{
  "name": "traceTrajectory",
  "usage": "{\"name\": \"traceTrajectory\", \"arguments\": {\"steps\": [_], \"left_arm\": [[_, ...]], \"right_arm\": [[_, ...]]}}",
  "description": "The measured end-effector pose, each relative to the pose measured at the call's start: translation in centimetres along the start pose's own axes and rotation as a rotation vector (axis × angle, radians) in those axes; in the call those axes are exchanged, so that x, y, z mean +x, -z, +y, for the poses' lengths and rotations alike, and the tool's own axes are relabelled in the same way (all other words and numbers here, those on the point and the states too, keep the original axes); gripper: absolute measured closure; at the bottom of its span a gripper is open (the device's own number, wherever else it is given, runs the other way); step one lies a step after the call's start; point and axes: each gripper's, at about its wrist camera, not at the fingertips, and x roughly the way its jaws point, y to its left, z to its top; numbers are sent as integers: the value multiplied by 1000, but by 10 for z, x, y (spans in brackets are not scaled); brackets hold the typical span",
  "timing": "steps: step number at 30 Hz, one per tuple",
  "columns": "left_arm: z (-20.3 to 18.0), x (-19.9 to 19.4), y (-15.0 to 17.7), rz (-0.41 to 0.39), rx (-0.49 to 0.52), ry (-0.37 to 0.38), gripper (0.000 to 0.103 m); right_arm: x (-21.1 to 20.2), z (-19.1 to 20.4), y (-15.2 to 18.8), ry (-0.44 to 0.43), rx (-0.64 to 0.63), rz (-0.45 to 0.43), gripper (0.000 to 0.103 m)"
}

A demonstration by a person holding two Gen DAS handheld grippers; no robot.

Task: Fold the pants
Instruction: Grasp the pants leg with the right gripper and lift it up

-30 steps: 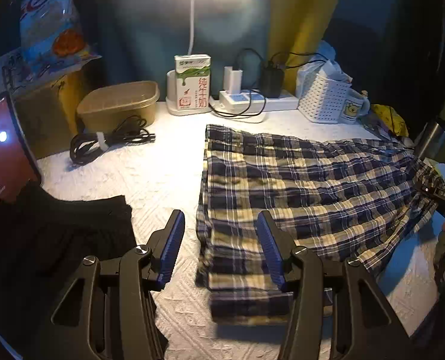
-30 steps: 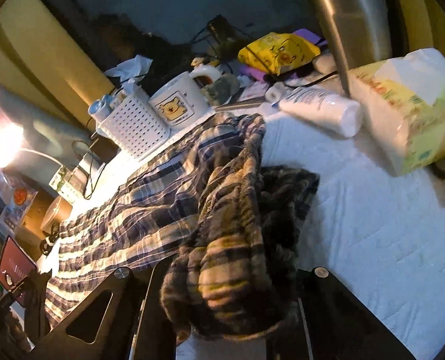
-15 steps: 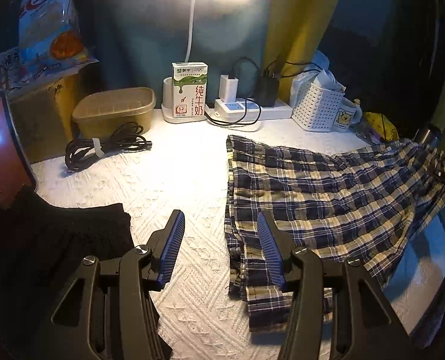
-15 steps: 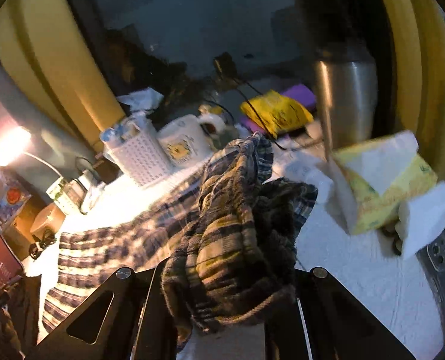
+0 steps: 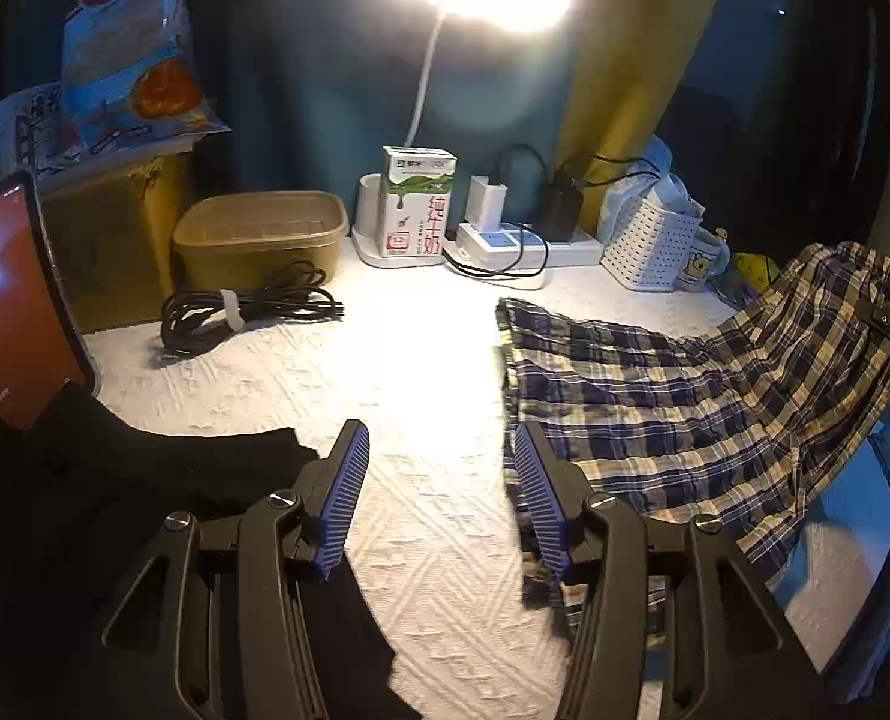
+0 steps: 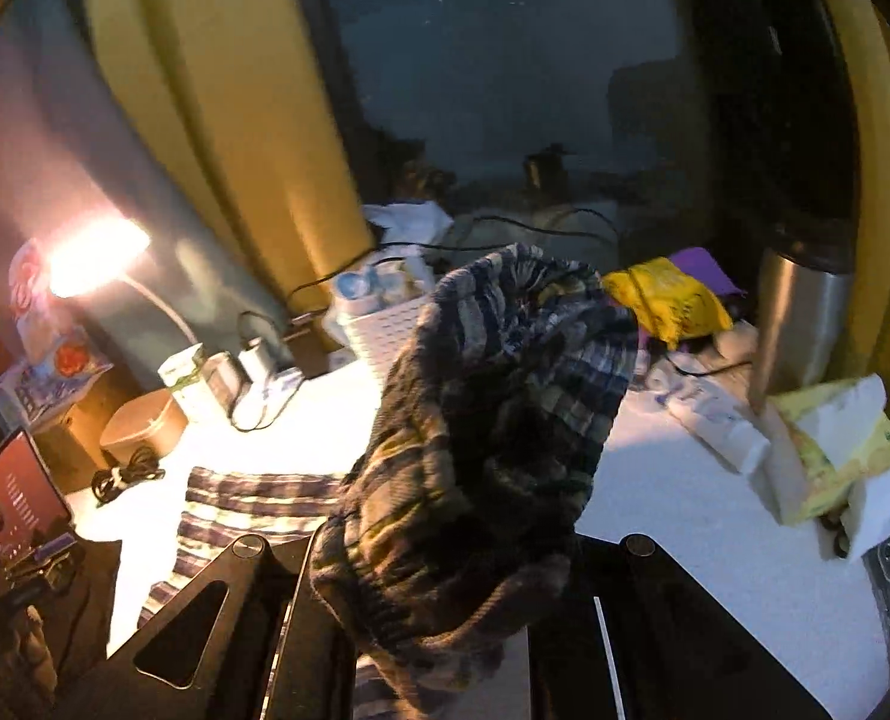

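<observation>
Left wrist view: left claw (image 5: 439, 495) spread empty over white textured tabletop (image 5: 325, 372), right claw (image 6: 439, 612) clenched on blue-yellow plaid cotton pants (image 5: 685, 414) waistband, raised at the right, likely for folding over.

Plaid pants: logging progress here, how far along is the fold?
Early. No finished fold shows. The right gripper is shut on the plaid pants and holds that end up off the table, the far end lying flat. The left gripper is open, empty. The folds are left.
</observation>
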Motion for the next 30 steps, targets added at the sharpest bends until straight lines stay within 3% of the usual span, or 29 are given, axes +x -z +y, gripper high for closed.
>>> {"name": "traceTrajectory", "arguments": {"steps": [14,30], "left_arm": [[49,-4,12,2,-41,2,52],[89,-8,31,23,-74,24,51]], "right_arm": [[43,113,19,-42,-214,89,91],[106,206,70,-111,-323,248,91]]}}
